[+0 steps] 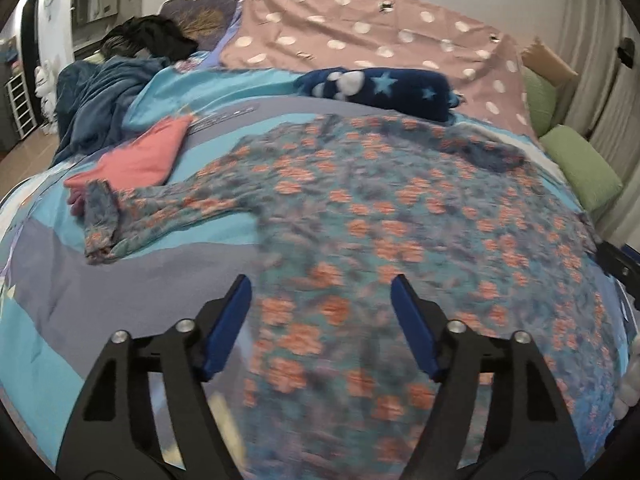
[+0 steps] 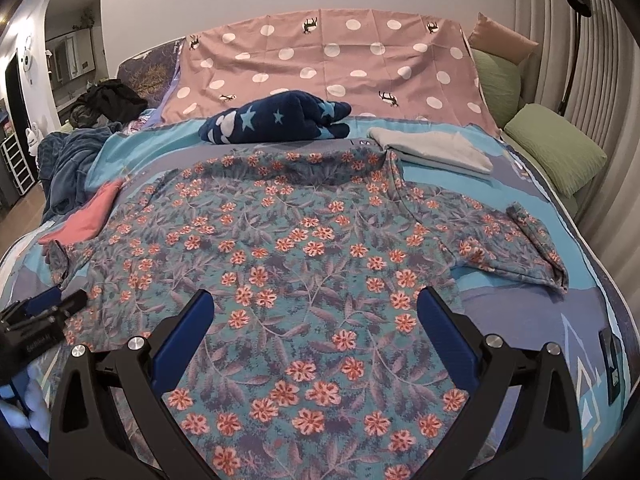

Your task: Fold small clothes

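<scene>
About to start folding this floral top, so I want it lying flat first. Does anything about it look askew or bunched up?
Mostly flat. On the floral top, both sleeve cuffs are turned back on themselves: one beside the pink garment, the other at the opposite sleeve end. The collar edge looks slightly rumpled.

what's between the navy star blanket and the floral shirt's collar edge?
Only a bare strip of the blue bedspread separates the navy star blanket from the floral shirt; clearest in the right wrist view. The folded white cloth sits off to the right.
</scene>
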The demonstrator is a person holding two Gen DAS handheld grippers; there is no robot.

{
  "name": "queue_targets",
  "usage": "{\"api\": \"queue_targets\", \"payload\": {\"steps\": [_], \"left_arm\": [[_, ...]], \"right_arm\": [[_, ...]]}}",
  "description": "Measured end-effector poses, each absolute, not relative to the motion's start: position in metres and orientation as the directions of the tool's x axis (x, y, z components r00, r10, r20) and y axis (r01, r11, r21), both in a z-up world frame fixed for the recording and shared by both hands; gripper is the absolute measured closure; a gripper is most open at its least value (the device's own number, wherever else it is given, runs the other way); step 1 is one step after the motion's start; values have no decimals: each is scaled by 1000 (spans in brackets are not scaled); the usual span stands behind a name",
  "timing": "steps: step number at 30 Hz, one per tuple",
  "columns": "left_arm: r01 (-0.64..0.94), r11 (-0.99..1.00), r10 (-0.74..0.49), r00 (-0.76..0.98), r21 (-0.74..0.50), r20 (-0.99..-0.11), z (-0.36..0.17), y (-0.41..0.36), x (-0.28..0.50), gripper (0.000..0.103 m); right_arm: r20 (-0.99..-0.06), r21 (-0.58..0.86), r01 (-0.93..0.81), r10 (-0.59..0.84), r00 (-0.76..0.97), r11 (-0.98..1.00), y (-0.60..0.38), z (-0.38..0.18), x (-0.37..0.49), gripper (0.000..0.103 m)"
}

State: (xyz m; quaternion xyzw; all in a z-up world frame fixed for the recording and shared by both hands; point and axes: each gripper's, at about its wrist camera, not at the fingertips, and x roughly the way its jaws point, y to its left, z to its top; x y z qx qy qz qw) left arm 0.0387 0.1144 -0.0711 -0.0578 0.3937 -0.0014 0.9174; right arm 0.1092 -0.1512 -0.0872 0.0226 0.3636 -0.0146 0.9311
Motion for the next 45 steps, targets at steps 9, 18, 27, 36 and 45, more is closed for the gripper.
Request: {"api": "queue_targets", "payload": {"steps": [9,18,27,36,45], "left_arm": [[-389,921,243,555,10,-796,-104,246,81,52],[-580,814,361,458,35,-812,-130,358,132,30],[-625,778,274,436,-70,-857,-143,399,186,102],[-439,879,143,615,-186,-775,-67,369,161,102],[-134,971,-37,732,-198,-680,17,280,143,102]], "right_arm": [[-698,18,38,-14,716,999,-150,-96,123,1],[-724,14,59,-31,689,998,-152,-107,143,1],[-725,6,46,-27,689,999,-148,-110,151,1],[-708,4,11,-5,706,1000,-148,-105,156,1],[-645,154,-309,332,688,939,-111,-87,162,13]]}}
